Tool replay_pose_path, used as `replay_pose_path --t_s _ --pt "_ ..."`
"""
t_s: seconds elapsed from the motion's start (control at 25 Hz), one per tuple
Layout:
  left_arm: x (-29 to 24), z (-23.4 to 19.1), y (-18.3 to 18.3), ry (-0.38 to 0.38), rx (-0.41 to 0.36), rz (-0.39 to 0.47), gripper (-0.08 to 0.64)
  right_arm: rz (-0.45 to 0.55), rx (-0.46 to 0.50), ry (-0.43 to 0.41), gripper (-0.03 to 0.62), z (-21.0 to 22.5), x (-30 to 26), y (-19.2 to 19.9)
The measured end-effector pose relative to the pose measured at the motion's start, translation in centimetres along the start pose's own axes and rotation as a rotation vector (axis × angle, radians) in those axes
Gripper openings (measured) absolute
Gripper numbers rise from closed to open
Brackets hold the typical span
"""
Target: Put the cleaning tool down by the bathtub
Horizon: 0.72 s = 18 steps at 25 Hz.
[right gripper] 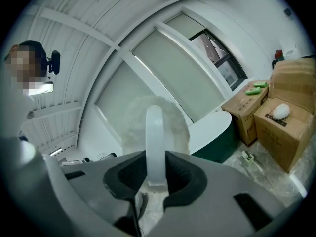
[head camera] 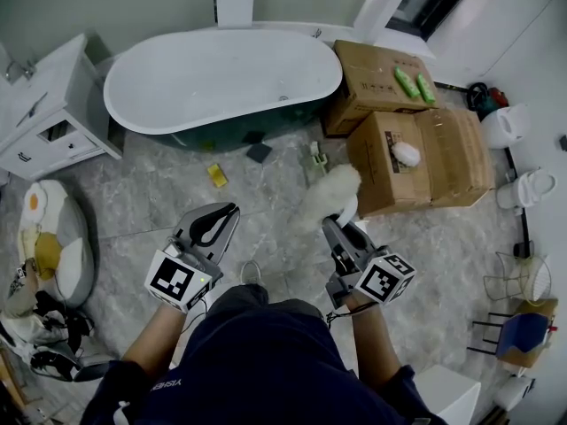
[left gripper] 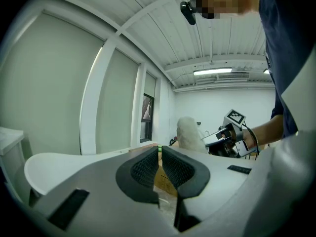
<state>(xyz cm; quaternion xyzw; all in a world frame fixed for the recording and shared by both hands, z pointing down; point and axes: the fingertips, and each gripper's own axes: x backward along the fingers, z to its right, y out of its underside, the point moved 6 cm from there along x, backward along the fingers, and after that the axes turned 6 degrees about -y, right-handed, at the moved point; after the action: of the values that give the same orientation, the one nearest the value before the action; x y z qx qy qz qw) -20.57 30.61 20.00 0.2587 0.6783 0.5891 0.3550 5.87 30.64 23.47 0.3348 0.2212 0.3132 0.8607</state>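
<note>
Your right hand-held gripper (head camera: 342,229) is clamped on the cleaning tool (head camera: 328,195). In the right gripper view the two dark pads (right gripper: 183,174) press on the tool's pale handle (right gripper: 154,132) from both sides. The handle stands straight up between them. The tool's white fluffy head is at the top, past the gripper's tips.

In the head view the fluffy head is near the middle of the frame, above the grey stone floor (head camera: 159,193). It is just in front of the nearer cardboard box (head camera: 443,162), and the tool does not touch the floor.

The bathtub (head camera: 213,78) is at the top of the head view, well apart from the tool. It is white inside and dark green outside.

Your left hand-held gripper (head camera: 230,211) is at the lower left of the middle. Its jaws are almost together, with only a thin slit between the pads (left gripper: 145,169), and nothing is in them.

A second cardboard box (head camera: 376,73) sits at the upper right, beside the tub's end. It has two green things (head camera: 415,85) on top. A small white fluffy thing (head camera: 406,154) lies on the nearer box.

A yellow piece (head camera: 217,175) and a dark square (head camera: 259,152) lie on the floor, just below the tub. A white cabinet (head camera: 44,113) stands at the upper left.
</note>
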Motion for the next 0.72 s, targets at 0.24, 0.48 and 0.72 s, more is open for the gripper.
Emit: replay_pose_path --t_s 0.24,0.48,0.72 --pt "-1.1 -2.6 -0.1 0.008 0.003 -0.006 0.043 -0.001 0.002 0.011 0.095 0.5 -2.5 -0.9" --pt "-2.3 -4.3 -0.8 0.0 0.01 0.006 0.043 0.006 0.004 0.01 0.095 1.0 -4.3 -2.1" --pt "-3.1 -5.7 -0.8 -0.005 -0.001 0.0 0.043 0.0 0.004 0.006 0.095 1.6 -5.9 -3.1"
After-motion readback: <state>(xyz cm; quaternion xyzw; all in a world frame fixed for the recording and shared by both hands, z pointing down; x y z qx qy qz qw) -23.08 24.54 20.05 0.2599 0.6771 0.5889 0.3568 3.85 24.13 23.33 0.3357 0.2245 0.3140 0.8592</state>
